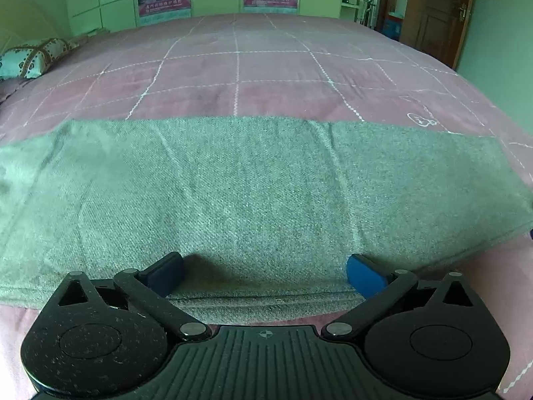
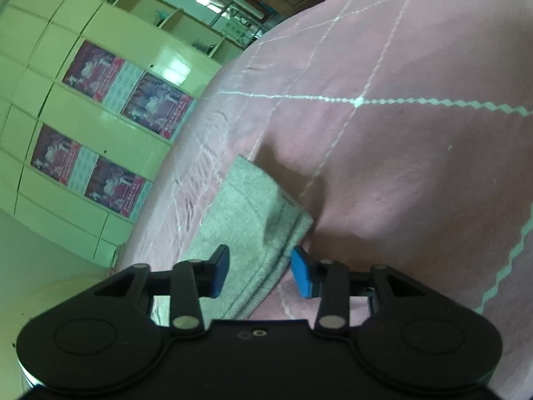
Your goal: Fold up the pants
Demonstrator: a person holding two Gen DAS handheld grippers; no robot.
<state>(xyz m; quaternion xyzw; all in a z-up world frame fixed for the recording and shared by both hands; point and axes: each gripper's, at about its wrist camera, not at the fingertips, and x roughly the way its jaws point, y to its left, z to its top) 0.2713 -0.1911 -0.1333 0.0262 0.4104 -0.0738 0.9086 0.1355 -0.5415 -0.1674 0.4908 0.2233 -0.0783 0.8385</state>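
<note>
A: Left view: the pants (image 1: 253, 196) lie flat across the bed (image 1: 266, 76), left tongs (image 1: 265, 275) spread wide over the near hem.

B: Right view: right tongs (image 2: 260, 273) straddle the hem, half open, not pinching. Next they'd both have to clamp before lifting for the fold.

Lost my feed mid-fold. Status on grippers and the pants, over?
Left gripper open wide, over the pants, nothing gripped. Right gripper part open, fabric edge between its fingers, not pinched. Pants flat on pink bedspread. Nothing in the way.
</note>
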